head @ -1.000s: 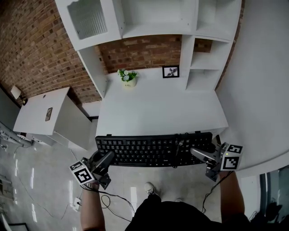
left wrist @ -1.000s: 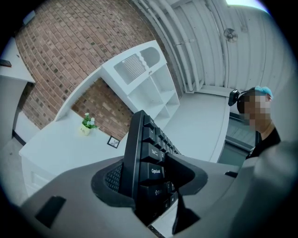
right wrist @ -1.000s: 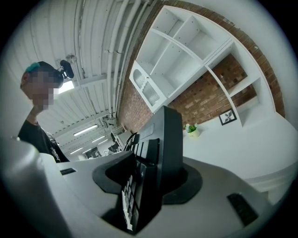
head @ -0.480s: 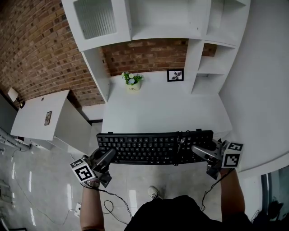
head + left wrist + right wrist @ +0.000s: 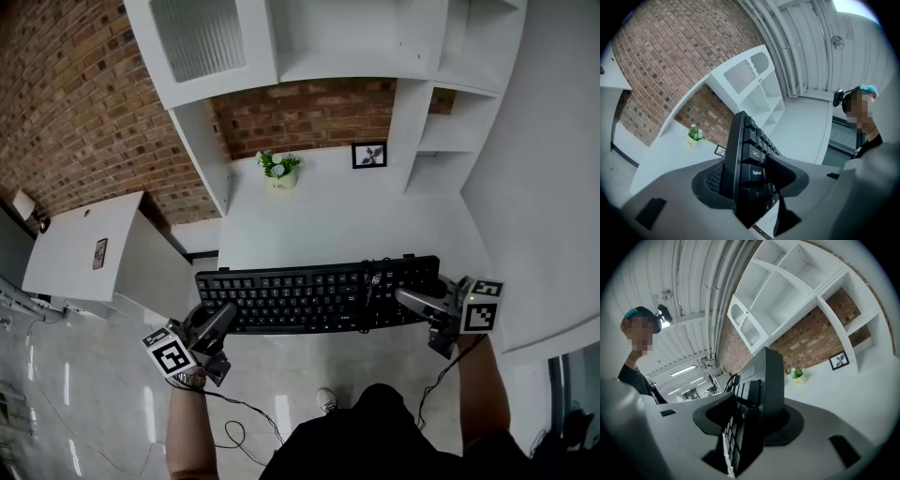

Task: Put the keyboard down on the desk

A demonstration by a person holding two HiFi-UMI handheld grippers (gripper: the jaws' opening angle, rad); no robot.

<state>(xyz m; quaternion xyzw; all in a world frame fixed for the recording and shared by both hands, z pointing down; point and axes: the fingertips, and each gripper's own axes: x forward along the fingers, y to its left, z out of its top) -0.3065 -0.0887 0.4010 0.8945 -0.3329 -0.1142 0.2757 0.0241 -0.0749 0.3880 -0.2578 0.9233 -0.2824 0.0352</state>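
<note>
A long black keyboard (image 5: 314,296) hangs level in the air at the near edge of the white desk (image 5: 347,220), keys up. My left gripper (image 5: 217,323) is shut on its left end; in the left gripper view the keyboard (image 5: 746,166) stands edge-on between the jaws. My right gripper (image 5: 412,300) is shut on its right end, and the right gripper view shows the keyboard (image 5: 757,404) clamped the same way. A black cable (image 5: 367,291) drapes across the keys near the right end.
A small potted plant (image 5: 278,170) and a framed picture (image 5: 369,155) stand at the back of the desk under white shelves (image 5: 328,47). A low white cabinet (image 5: 80,246) stands left. Cables (image 5: 230,427) lie on the floor by the person's feet.
The keyboard and both grippers have moved forward and slightly up in the head view, so the keyboard now overlaps the desk's near edge. Both grips look unchanged.
</note>
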